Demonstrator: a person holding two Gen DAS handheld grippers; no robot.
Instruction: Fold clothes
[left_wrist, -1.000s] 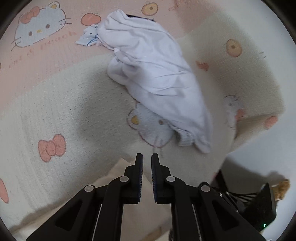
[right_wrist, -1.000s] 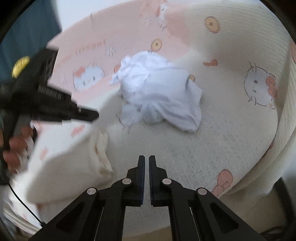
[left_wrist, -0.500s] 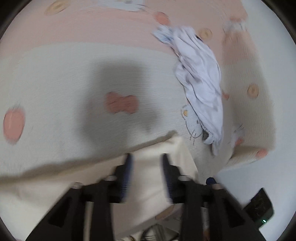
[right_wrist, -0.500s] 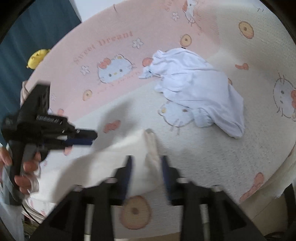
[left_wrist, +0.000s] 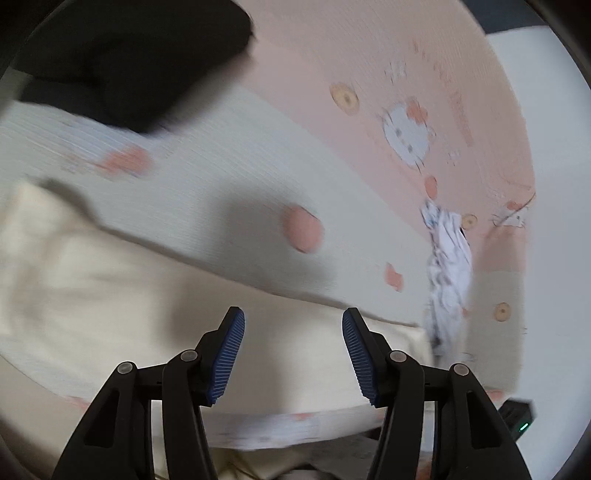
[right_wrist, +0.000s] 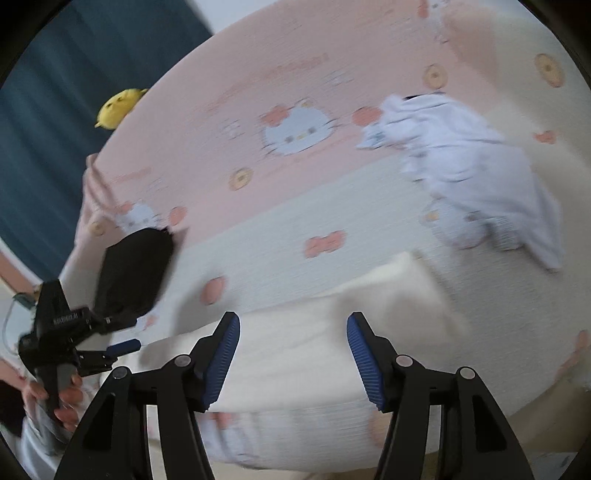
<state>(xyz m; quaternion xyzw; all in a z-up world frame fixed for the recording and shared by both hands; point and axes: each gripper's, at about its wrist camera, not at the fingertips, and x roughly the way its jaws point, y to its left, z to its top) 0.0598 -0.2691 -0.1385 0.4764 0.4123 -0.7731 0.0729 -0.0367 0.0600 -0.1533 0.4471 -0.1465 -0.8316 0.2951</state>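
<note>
Both claws, left (left_wrist: 293, 354) and right (right_wrist: 293, 356), gaping, empty, over cream garment (right_wrist: 314, 343) flat on bed (right_wrist: 280, 236). White garment (right_wrist: 476, 173) crumpled at two o'clock. Soft, light, floppy; best pinched at corners or hem.

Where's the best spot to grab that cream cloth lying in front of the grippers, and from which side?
Probably the raised far-right corner of the cream cloth, where its edge lifts off the blanket. Bring the open right gripper forward from the near side, low, so one finger slips under the lifted edge. Elsewhere it lies flat, giving little to pinch.
</note>
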